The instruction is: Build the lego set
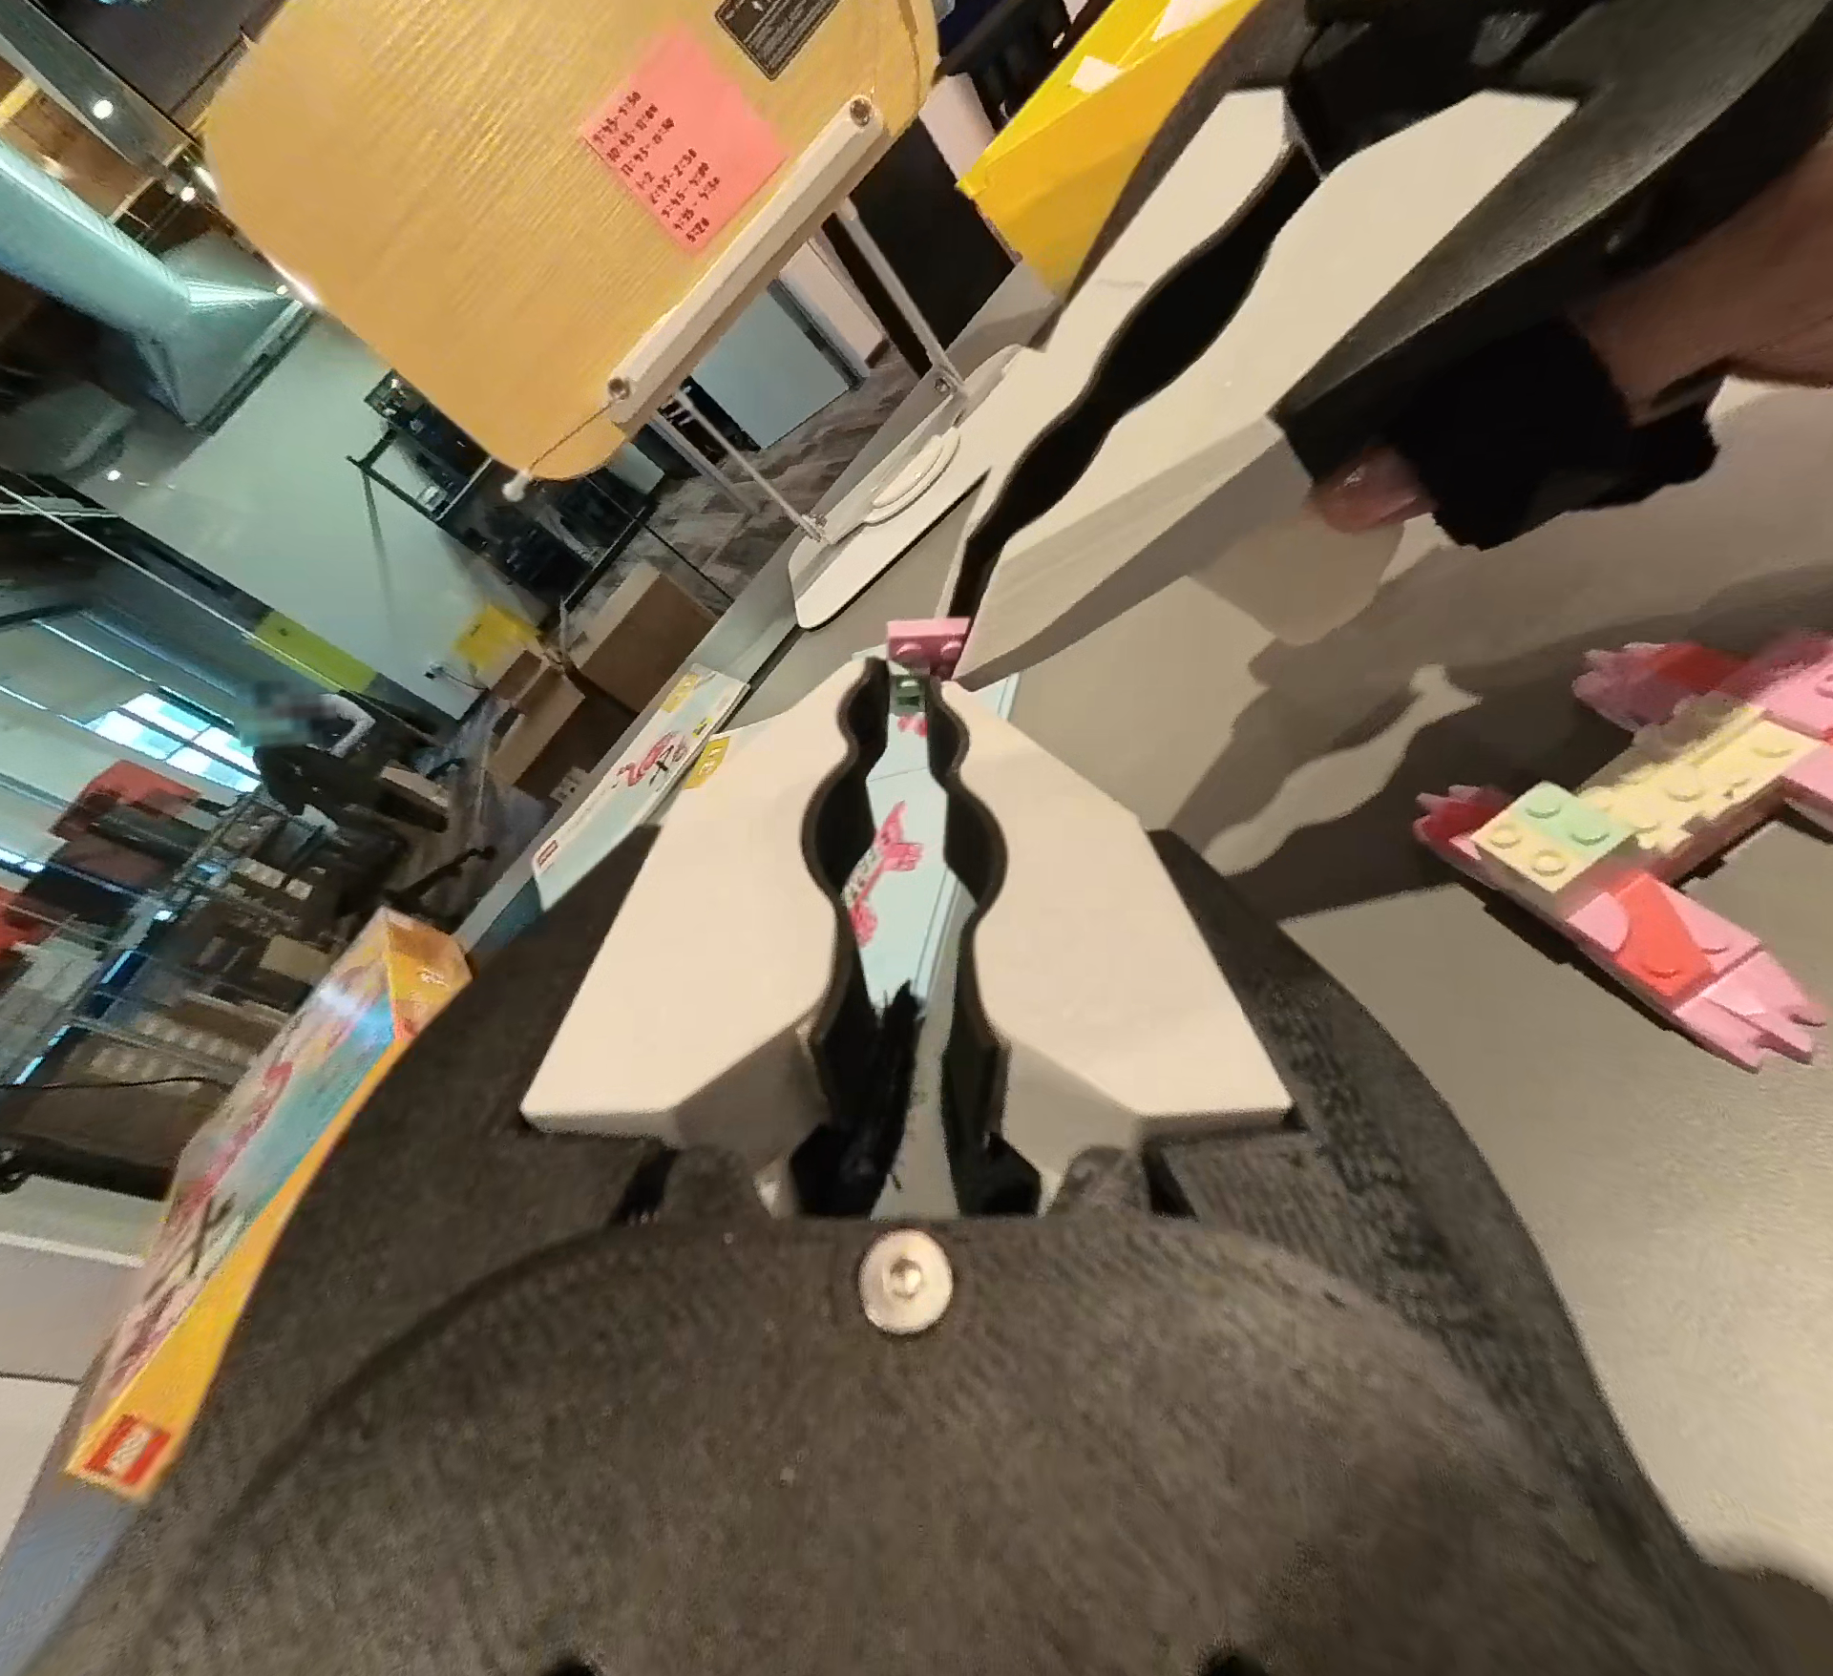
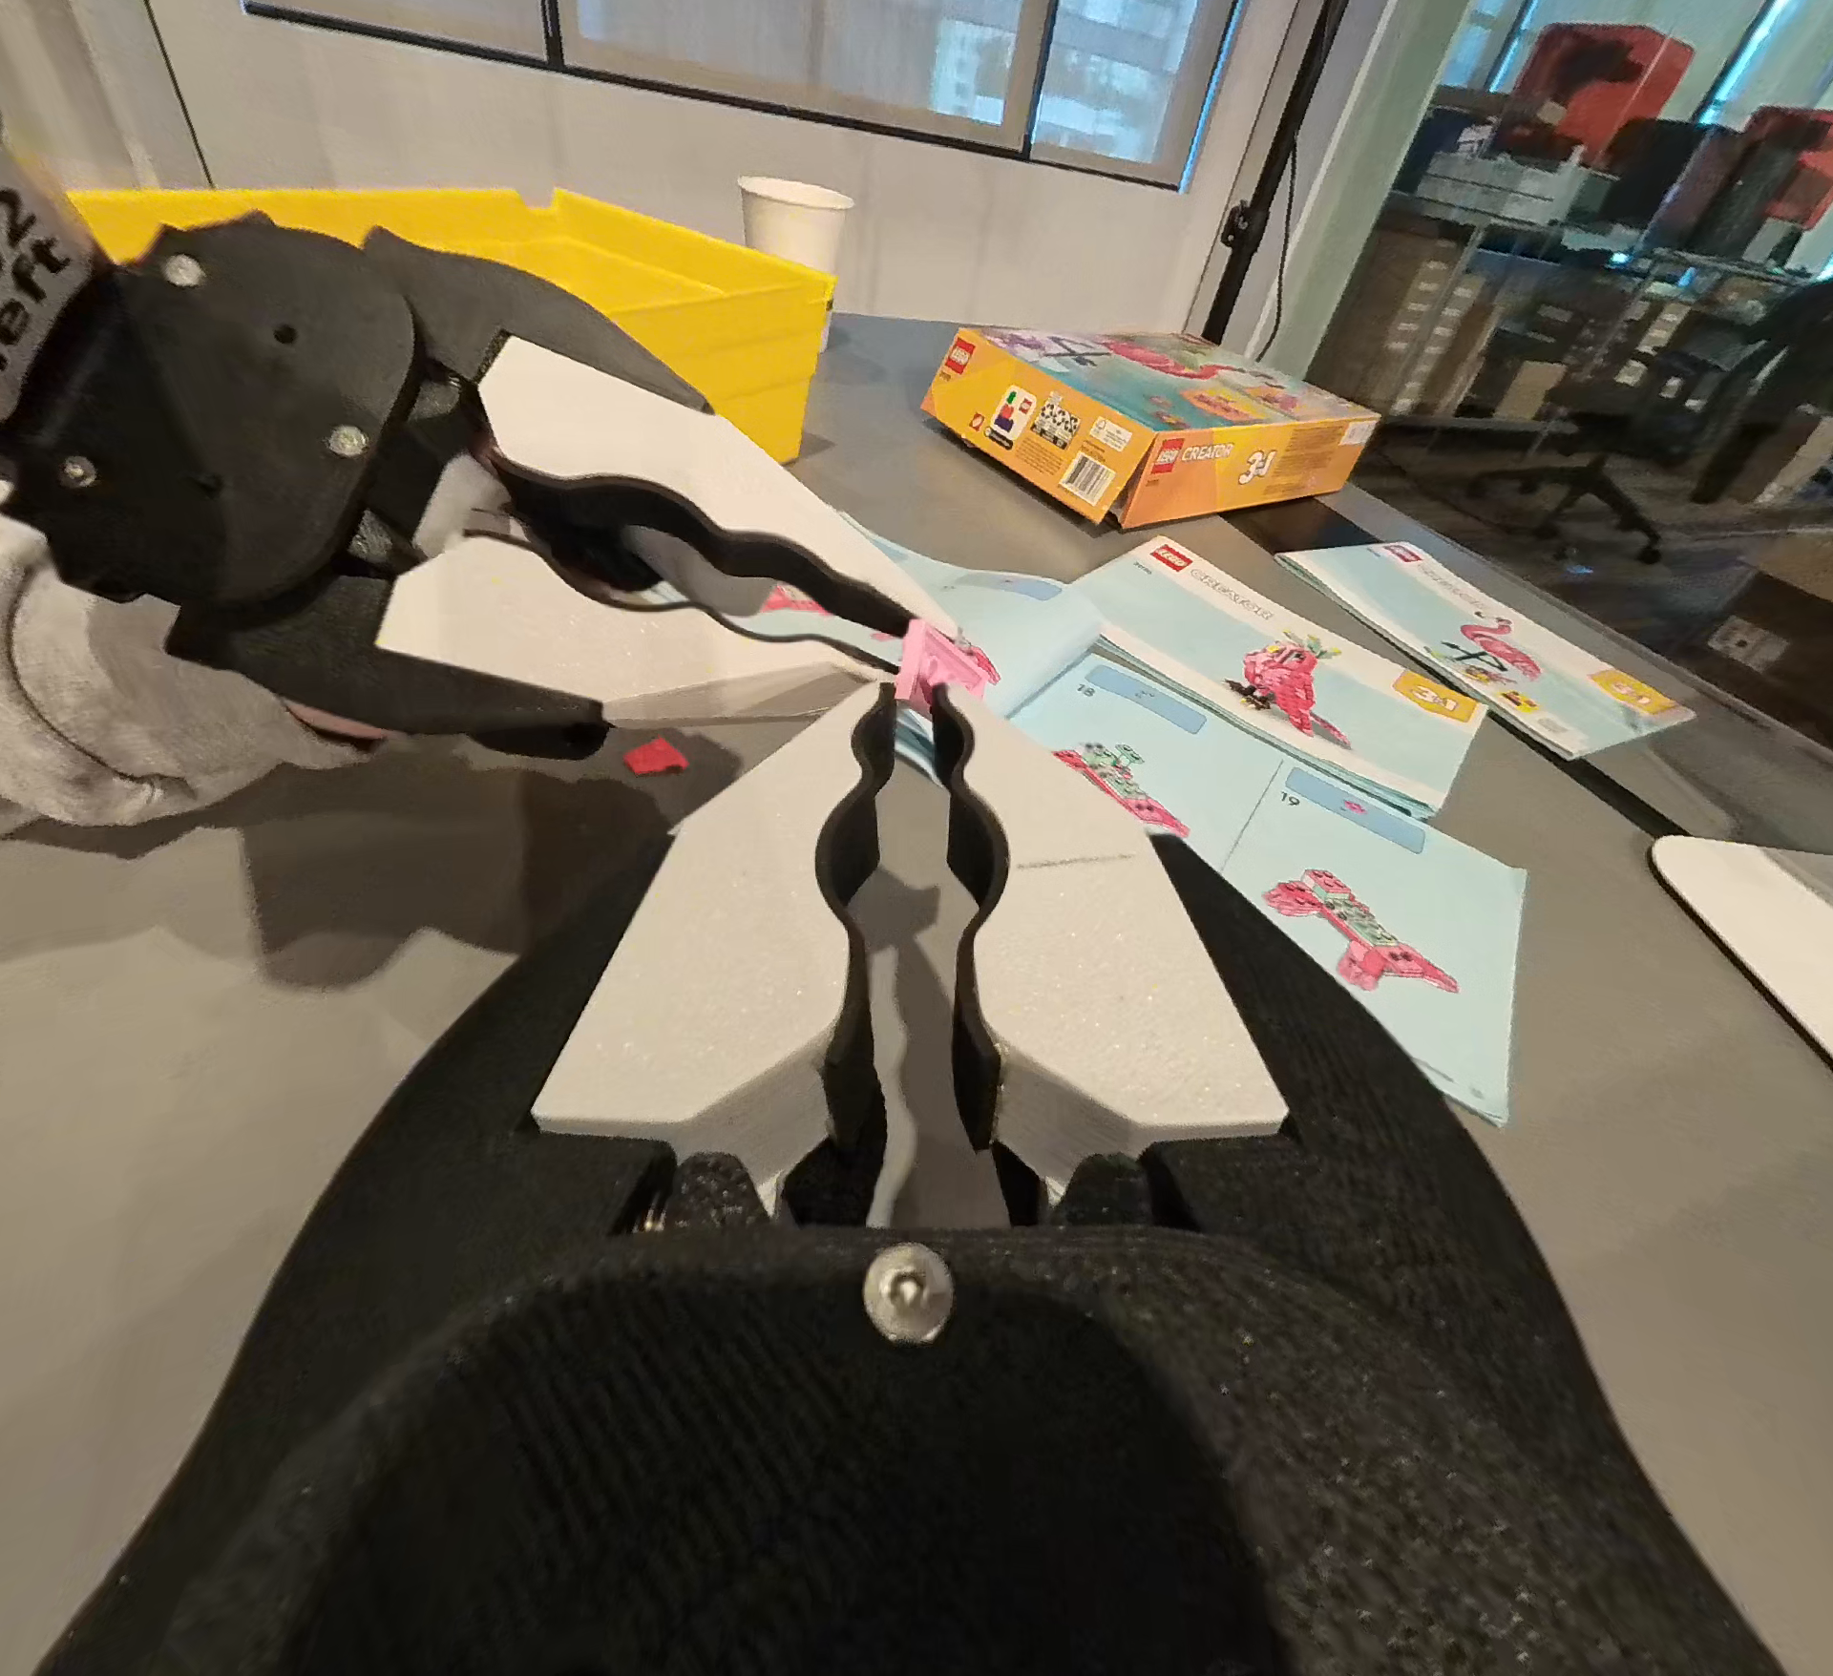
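left gripper (image 1: 908,686): jaws nearly closed, pinching a small green piece (image 1: 907,694) at the tips; in the right wrist view it comes in from the left (image 2: 917,637), held above the surface.
right gripper (image 2: 913,704): jaws narrowed onto a pink brick (image 2: 927,667) at the tips; in the left wrist view it reaches in from the upper right (image 1: 957,637).
pink brick: held in the air where the two sets of tips meet, touching the green piece, above the open booklet.
partial build (image 1: 1647,845): pink, red, cream and pale green bricks joined, lying flat on the grey surface (image 2: 298,984), apart from both grippers.
red piece (image 2: 655,756): loose on the surface under the left gripper.
instruction booklets (image 2: 1260,736): one open, two more beside it, on the surface beyond the grippers.
set box (image 2: 1151,429): orange, lying flat farther back.
yellow bin (image 2: 635,290): at the back left, a white paper cup (image 2: 794,225) just behind it.
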Action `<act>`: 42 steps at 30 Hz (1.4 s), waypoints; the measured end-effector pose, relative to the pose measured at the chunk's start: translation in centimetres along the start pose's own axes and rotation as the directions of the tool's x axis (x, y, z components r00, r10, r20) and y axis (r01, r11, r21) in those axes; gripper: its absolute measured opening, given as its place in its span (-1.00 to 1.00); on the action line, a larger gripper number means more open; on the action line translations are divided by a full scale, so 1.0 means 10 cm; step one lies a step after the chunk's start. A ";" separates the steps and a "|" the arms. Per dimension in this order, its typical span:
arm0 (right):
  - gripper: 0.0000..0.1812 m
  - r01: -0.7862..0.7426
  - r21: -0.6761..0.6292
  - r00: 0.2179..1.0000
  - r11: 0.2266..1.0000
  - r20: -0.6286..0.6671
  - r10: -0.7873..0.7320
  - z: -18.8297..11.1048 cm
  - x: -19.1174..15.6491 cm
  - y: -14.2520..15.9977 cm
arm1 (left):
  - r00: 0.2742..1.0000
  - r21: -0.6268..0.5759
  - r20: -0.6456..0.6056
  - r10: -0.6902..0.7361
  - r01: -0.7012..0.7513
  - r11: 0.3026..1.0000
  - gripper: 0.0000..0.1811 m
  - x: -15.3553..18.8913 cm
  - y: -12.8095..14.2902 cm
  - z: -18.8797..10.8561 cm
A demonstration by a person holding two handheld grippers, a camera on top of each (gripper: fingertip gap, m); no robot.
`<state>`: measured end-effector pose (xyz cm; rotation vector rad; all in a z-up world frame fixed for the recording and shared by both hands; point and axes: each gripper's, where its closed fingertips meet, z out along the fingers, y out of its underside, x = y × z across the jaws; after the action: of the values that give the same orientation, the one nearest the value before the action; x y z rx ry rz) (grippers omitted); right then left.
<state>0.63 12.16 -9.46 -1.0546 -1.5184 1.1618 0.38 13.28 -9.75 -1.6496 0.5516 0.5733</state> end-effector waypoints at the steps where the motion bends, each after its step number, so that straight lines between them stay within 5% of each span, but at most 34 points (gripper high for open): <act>1: -0.94 -0.014 0.006 1.000 1.000 0.006 0.014 0.00 0.00 -0.01 | 1.000 0.008 -0.005 -0.015 0.015 1.000 -0.93 0.00 -0.01 0.00; 6: -0.95 -0.103 0.001 0.994 0.995 0.024 0.103 0.00 0.00 0.00 | 0.999 0.003 -0.008 -0.045 0.045 0.999 -0.93 0.01 0.00 0.00; 12: -0.98 0.030 -0.068 0.991 0.997 -0.126 -0.039 0.01 0.08 0.02 | 0.996 0.000 -0.008 -0.088 0.088 0.996 -0.93 -0.03 0.02 0.03; 21: -0.98 -0.010 -0.109 0.989 0.994 -0.149 -0.006 0.03 0.10 0.09 | 0.998 -0.019 0.049 0.041 -0.040 0.999 -0.95 -0.05 0.03 0.02; 24: -1.00 -0.016 -0.174 0.960 0.985 -0.277 -0.033 -0.10 0.41 0.23 | 0.995 0.014 0.090 0.033 -0.035 0.999 -1.00 -0.15 -0.01 -0.07; 27: -1.00 -0.220 -0.027 0.948 0.975 -0.242 0.207 -0.23 0.57 0.15 | 0.992 0.012 0.009 -0.126 0.126 0.992 -1.00 -0.15 0.08 -0.08; 33: -1.00 0.030 0.017 0.987 0.999 -0.159 -0.027 -0.13 0.28 -0.05 | 0.938 0.086 -0.180 -0.297 0.316 0.945 -0.98 0.08 -0.12 0.01; 36: -0.99 0.170 0.006 0.974 0.985 -0.153 -0.167 -0.14 0.23 -0.07 | 0.964 0.142 -0.065 -0.258 0.265 0.954 -0.70 -0.12 -0.12 -0.03; 42: -0.99 0.279 -0.052 0.956 0.959 -0.078 -0.282 -0.09 0.07 -0.01 | 0.995 0.126 0.059 0.085 -0.091 0.988 -0.80 -0.05 -0.13 -0.07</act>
<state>1.33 12.94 -9.19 -0.8689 -1.5709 0.8812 0.92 12.83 -8.37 -1.4897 0.6124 0.6317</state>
